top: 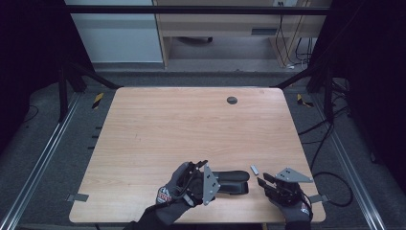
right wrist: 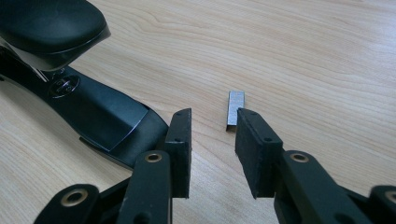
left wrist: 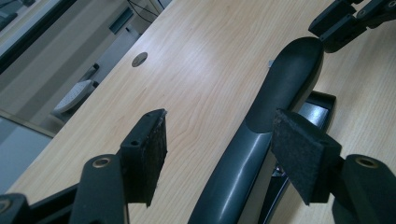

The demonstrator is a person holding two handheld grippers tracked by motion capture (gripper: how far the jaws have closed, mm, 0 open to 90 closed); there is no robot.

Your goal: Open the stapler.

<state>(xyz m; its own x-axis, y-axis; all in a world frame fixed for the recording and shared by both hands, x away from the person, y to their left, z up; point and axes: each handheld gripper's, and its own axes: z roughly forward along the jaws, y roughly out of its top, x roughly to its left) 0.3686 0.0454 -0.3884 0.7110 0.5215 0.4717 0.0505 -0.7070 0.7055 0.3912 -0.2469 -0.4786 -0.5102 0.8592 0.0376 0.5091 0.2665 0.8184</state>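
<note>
A black stapler [top: 233, 181] lies near the table's front edge, its top arm [left wrist: 280, 88] lifted off the base [right wrist: 105, 116]. My left gripper [left wrist: 224, 144] straddles that top arm from the left. Its right pad [left wrist: 299, 158] sits against the arm's side, the left pad [left wrist: 149, 149] stands clear of it, so the jaws are open. A short silver strip of staples [right wrist: 236, 108] lies on the wood just right of the stapler's nose. My right gripper [right wrist: 212, 135] is open, its fingertips just short of the strip, with nothing between them. In the high view the right gripper [top: 262, 180] points left at the stapler.
The wooden table [top: 191, 124] has a round cable hole [top: 231, 100] near its far edge. Both hands work close to the front edge. Black frame posts and loose cables stand on the floor at both sides.
</note>
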